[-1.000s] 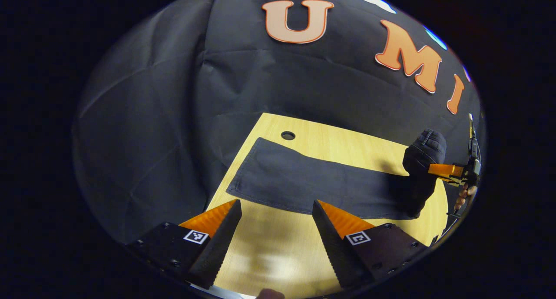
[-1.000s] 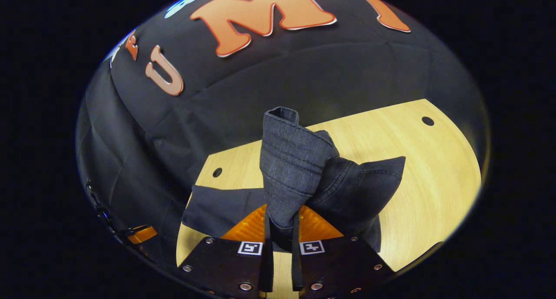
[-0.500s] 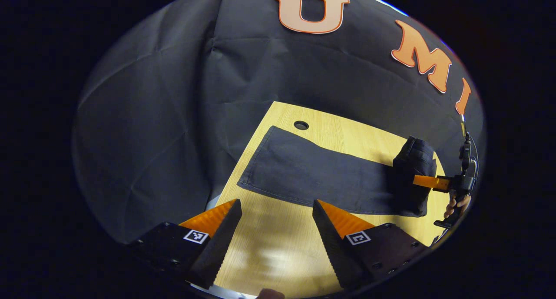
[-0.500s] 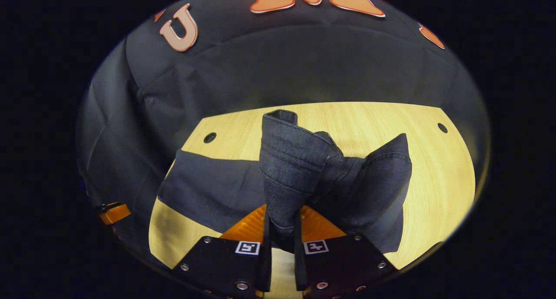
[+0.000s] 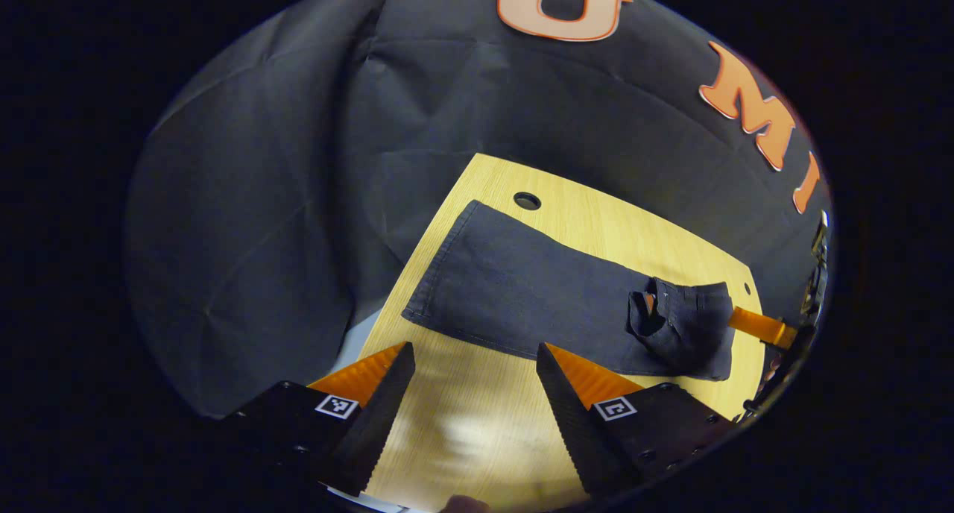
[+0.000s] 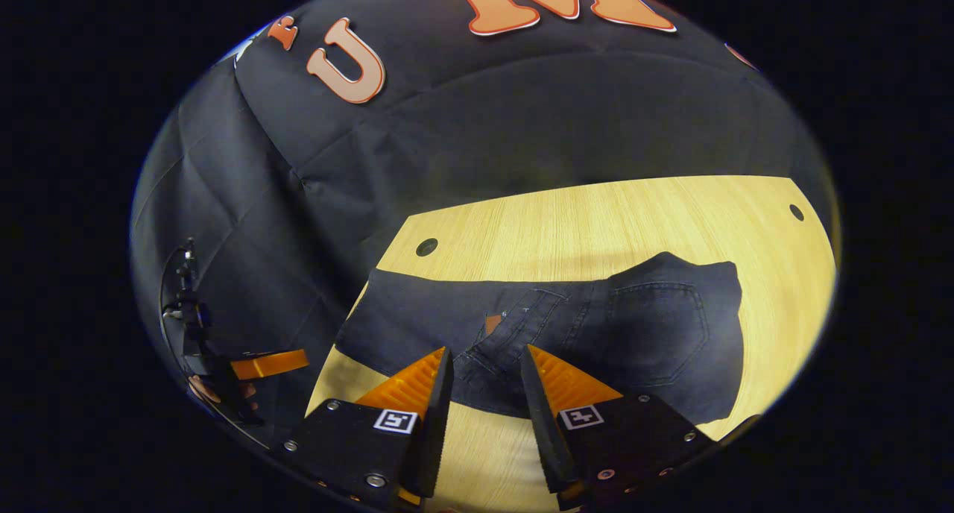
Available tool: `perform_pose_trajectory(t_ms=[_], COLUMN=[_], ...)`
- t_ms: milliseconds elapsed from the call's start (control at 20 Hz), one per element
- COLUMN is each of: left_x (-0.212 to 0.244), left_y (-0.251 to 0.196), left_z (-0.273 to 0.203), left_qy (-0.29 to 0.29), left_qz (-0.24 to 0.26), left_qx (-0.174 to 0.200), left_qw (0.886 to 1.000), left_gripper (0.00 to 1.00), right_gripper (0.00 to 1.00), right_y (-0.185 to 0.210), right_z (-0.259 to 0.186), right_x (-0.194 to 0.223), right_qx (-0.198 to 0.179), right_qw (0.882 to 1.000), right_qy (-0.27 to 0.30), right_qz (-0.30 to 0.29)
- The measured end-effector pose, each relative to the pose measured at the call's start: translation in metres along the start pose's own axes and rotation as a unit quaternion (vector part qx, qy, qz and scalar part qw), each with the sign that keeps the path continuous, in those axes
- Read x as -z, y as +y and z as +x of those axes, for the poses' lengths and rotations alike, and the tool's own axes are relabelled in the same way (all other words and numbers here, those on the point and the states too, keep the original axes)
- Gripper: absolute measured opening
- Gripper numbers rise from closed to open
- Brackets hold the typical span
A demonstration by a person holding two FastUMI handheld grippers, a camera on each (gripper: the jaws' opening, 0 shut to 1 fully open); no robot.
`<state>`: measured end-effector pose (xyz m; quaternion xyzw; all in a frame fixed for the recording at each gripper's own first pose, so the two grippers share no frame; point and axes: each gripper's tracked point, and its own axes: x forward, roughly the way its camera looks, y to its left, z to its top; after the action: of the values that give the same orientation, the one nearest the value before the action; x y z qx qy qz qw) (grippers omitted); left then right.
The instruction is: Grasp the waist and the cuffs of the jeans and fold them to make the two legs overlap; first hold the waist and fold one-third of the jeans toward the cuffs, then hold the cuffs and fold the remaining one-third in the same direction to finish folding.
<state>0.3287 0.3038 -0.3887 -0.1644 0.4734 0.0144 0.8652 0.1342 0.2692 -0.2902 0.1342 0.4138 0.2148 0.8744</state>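
Jeans point(image 6: 596, 326) lie flat on the wooden surface point(image 6: 596, 215), legs stacked in one dark strip, waist end folded over onto the legs. In the right gripper view the folded waist part with a back pocket point(image 6: 659, 326) sits ahead and to the right of the right tool point(image 6: 484, 360); a small orange patch point(image 6: 493, 323) shows just beyond the tips, beside the seams. Right tool: fingers parted with a narrow gap, tips over the near edge of the denim, nothing pinched between them. Can't tell if the tips touch the cloth.

In the left gripper view the jeans point(image 5: 536, 289) run from straight ahead off to the far right; cuff end point(image 5: 443, 274) is nearest, just beyond the left tool point(image 5: 473, 356), and the rumpled waist fold point(image 5: 682, 323) lies at the far right end. Left tool: fingers spread wide, holding nothing, hovering over bare surface point(image 5: 477, 423) just short of the cuff edge. A round hole point(image 5: 527, 200) in the surface sits beyond the cuff end.

Right tool point(image 5: 753, 325) also seen far right in the left gripper view, against the waist fold. Left tool point(image 6: 270, 364) seen far left in the right gripper view, with a hand point(image 6: 216, 394) holding it.
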Motion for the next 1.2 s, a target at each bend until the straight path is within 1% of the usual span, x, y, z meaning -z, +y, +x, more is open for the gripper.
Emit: perform_pose_trajectory(t_ms=[50,100,150,200,300,400,550,700,800,950,1050,1100,1200], left_x=[0.000,-0.001,-0.004,-0.006,-0.011,-0.011,-0.007,-0.008,-0.002,0.010,0.009,0.010,0.009], left_y=[0.004,0.007,0.012,0.017,0.022,0.030,0.037,0.043,0.049,0.044,0.049,0.049,0.044], left_z=[0.000,0.003,0.005,0.009,0.017,0.024,0.038,0.048,0.054,0.064,0.073,0.067,0.070], left_qy=[0.008,0.016,0.027,0.035,0.055,0.083,0.112,0.136,0.149,0.182,0.180,0.186,0.175], left_qz=[-0.012,-0.027,-0.042,-0.057,-0.084,-0.096,-0.093,-0.106,-0.100,-0.098,-0.082,-0.076,-0.051], left_qx=[-0.002,-0.005,-0.012,-0.018,-0.025,-0.027,-0.043,-0.056,-0.072,-0.091,-0.109,-0.124,-0.122], left_qw=[1.000,0.999,0.999,0.998,0.995,0.992,0.988,0.983,0.981,0.974,0.974,0.972,0.976], left_gripper=[0.98,0.99,0.97,0.99,0.99,0.99,0.99,0.99,0.98,0.99,0.97,0.98,0.98], right_gripper=[0.58,0.64,0.68,0.74,0.82,0.86,0.87,0.89,0.90,0.90,0.90,0.91,0.90], right_y=[-0.005,-0.009,-0.013,-0.016,-0.025,-0.035,-0.050,-0.056,-0.058,-0.064,-0.069,-0.071,-0.073], right_z=[-0.004,-0.008,-0.013,-0.018,-0.036,-0.050,-0.068,-0.084,-0.095,-0.111,-0.120,-0.122,-0.123], right_x=[-0.004,-0.009,-0.014,-0.017,-0.021,-0.020,-0.016,-0.015,-0.015,-0.013,-0.010,-0.010,-0.010], right_qx=[0.010,0.019,0.029,0.036,0.053,0.067,0.090,0.105,0.112,0.126,0.135,0.140,0.144], right_qw=[1.000,1.000,0.999,0.999,0.998,0.997,0.994,0.992,0.990,0.988,0.986,0.985,0.984], right_qy=[-0.006,-0.014,-0.023,-0.030,-0.040,-0.049,-0.059,-0.070,-0.078,-0.088,-0.091,-0.091,-0.093], right_qz=[-0.005,-0.009,-0.010,-0.009,-0.003,0.005,0.012,0.020,0.025,0.029,0.033,0.036,0.045])
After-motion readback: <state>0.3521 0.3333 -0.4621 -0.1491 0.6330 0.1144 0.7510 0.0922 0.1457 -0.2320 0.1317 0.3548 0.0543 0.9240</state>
